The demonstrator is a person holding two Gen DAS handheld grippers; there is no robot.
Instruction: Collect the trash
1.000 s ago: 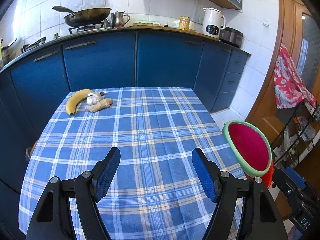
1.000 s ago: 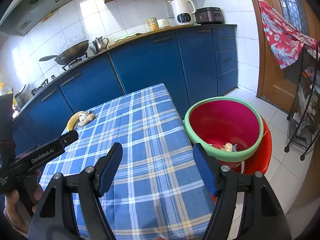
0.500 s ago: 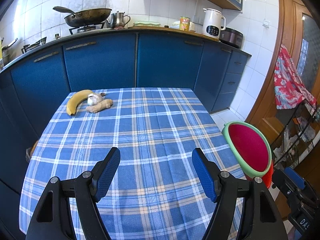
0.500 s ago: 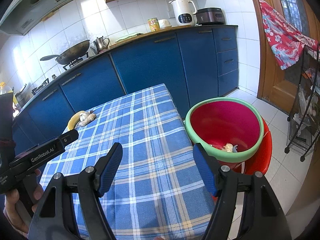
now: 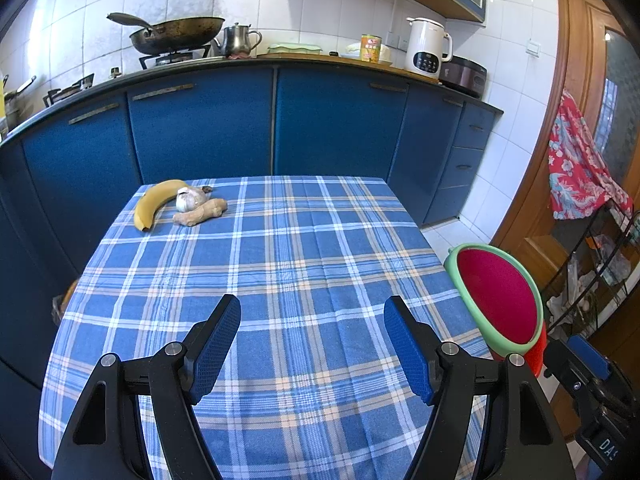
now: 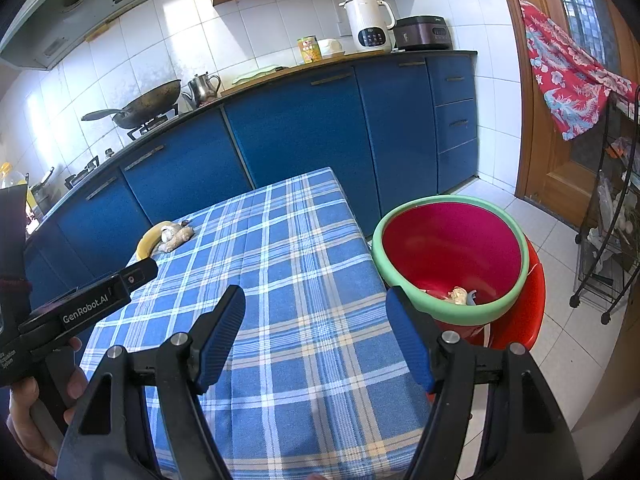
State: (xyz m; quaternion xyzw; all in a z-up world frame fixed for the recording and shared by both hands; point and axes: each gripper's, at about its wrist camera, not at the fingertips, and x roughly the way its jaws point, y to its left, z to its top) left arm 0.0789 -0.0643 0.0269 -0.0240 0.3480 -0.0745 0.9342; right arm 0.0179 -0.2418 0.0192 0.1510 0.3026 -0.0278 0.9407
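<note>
On the blue plaid tablecloth [image 5: 304,256] a banana [image 5: 154,202], a garlic bulb [image 5: 190,199] and a ginger root [image 5: 200,213] lie together at the far left corner. A red bin with a green rim [image 6: 452,256] stands on the floor off the table's right side, with scraps [image 6: 458,295] at its bottom. My left gripper [image 5: 312,320] hovers open over the near part of the table, nothing between its fingers. My right gripper [image 6: 316,312] is open too, near the table's right edge beside the bin. The banana [image 6: 150,238] and ginger [image 6: 178,238] show far left in the right wrist view.
Blue kitchen cabinets [image 5: 276,124] run behind the table, with a wok [image 5: 176,34], a metal teapot [image 5: 236,40], a can [image 5: 370,48] and a white kettle [image 5: 426,46] on the counter. A wire rack [image 6: 608,216] and a wooden door [image 6: 560,168] stand at right.
</note>
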